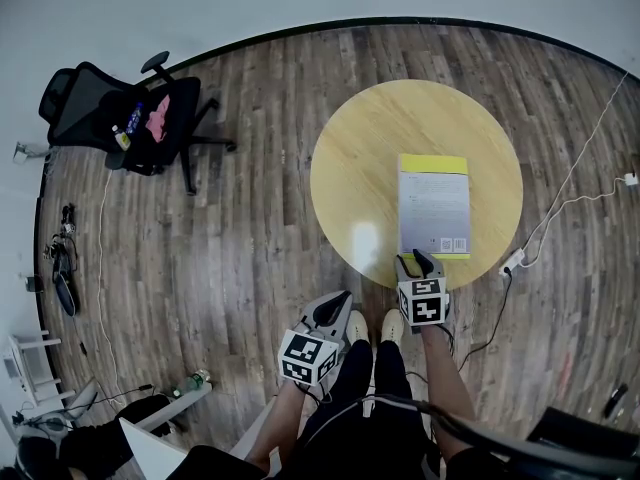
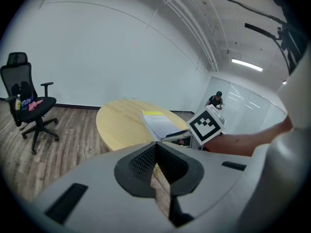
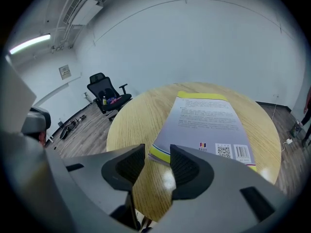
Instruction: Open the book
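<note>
Right gripper (image 3: 156,154), jaws apart and empty, hovers at the near edge of the closed book (image 3: 206,118), flat on the round table (image 1: 350,158). Left gripper (image 2: 155,149), jaws together on nothing, hangs off the table, well clear of the book.

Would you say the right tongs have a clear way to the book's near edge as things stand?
Probably yes: the right tongs stand open just short of the book, whose near corner lies on the table straight ahead, with nothing between them.
</note>
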Demonstrator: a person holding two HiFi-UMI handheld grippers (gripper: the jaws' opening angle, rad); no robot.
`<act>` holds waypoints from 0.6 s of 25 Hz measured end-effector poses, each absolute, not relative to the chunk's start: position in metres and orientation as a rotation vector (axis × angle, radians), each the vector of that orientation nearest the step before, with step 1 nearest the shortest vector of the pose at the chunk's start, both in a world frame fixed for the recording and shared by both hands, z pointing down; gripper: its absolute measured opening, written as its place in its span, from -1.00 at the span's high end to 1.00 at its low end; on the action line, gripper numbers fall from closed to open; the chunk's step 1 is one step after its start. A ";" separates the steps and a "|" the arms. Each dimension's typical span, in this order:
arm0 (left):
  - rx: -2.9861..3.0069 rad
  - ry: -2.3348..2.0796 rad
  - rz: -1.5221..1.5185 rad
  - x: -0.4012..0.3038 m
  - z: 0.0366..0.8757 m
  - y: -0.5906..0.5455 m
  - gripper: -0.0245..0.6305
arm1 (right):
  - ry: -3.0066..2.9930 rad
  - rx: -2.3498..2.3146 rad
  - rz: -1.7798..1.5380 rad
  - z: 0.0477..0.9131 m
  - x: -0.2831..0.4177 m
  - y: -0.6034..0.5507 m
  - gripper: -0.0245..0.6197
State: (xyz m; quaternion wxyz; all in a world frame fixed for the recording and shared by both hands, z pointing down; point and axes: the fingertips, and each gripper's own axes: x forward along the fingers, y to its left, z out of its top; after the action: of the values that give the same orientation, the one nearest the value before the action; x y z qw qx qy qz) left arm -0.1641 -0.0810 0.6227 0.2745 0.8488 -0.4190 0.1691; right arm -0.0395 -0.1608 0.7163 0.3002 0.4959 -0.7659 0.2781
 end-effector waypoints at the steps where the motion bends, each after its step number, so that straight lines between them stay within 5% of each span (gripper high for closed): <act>1: 2.279 -1.128 0.449 -0.165 0.623 -0.081 0.93 | -2.027 1.321 0.734 0.717 -0.038 -0.161 0.41; 9: 2.270 -1.134 0.436 -0.168 0.622 -0.081 0.93 | -2.031 1.330 0.746 0.717 -0.042 -0.160 0.87; 15: 2.267 -1.148 0.433 -0.173 0.621 -0.083 0.93 | -2.028 1.338 0.772 0.719 -0.042 -0.160 0.90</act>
State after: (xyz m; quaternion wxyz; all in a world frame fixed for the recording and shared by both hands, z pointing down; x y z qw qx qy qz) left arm -0.1726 -0.0826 0.6212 0.2784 0.8447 -0.4278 0.1614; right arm -0.0420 -0.1599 0.7187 0.2919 0.5021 -0.7609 0.2895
